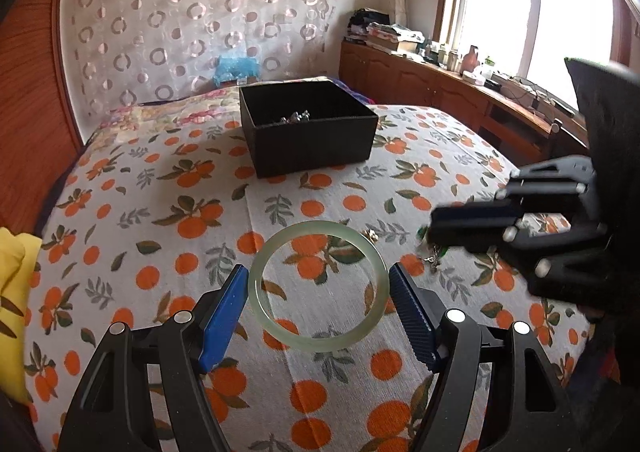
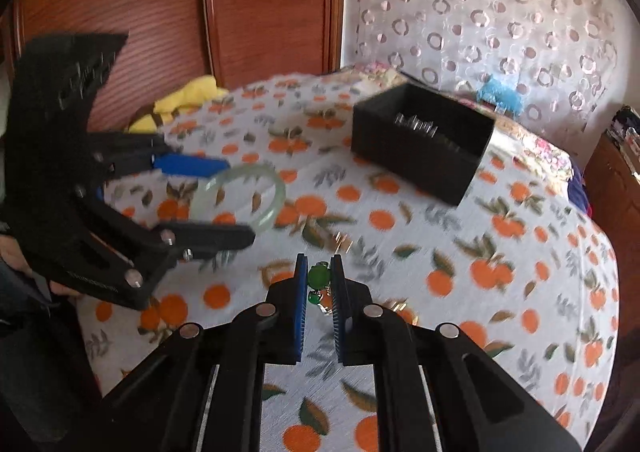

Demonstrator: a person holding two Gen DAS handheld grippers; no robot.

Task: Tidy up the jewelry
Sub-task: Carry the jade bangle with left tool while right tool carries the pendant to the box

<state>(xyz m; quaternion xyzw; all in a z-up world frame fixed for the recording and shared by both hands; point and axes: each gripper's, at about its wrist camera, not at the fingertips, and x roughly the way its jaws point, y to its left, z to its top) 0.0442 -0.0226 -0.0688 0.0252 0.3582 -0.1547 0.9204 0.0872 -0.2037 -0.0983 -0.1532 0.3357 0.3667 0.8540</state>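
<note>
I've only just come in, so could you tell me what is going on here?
A person is tidying jewelry on a bed with an orange-print cover, a gripper in each hand. The left gripper holds a pale green bangle across its width. The right gripper is shut on a green-beaded piece. A black box further back already holds some silvery pieces.

Pale green bangle, black box, orange-fruit bedspread, green beads

Glossy, translucent pale-green bangle, smooth like polished stone. Matt woven bedspread underneath; the black box looks rough, fabric-covered.
</note>
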